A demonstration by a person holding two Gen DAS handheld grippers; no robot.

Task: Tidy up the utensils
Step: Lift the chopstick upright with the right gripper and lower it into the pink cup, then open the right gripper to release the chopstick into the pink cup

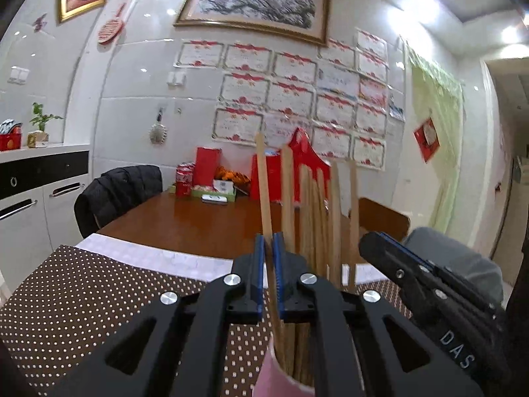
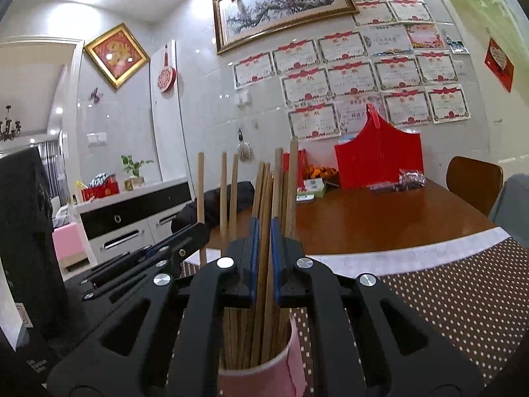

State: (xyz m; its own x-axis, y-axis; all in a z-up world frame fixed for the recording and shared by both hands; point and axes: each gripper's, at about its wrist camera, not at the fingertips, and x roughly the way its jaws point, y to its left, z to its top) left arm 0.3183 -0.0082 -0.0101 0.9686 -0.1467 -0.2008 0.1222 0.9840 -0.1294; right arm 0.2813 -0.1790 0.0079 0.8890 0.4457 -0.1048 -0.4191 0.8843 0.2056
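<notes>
A pink paper cup (image 1: 274, 375) (image 2: 264, 377) stands on a dotted placemat and holds several wooden chopsticks upright. In the left wrist view my left gripper (image 1: 268, 236) is shut on one chopstick (image 1: 264, 182), whose lower end reaches into the cup. One finger of my right gripper (image 1: 396, 264) shows at the right of that view. In the right wrist view my right gripper (image 2: 263, 221) is shut on chopsticks (image 2: 264, 192) that also run down into the cup. The fingers of my left gripper (image 2: 178, 248) lie close on its left. Both grippers sit just above the cup's rim.
The brown polka-dot placemat (image 1: 82, 291) covers the near end of a wooden table (image 1: 198, 218). Red gift boxes (image 2: 380, 162) and small packages stand at the far edge by the wall. A chair with a black jacket (image 1: 115, 192), a wooden chair (image 2: 472, 178) and a white sideboard (image 1: 33, 205) surround the table.
</notes>
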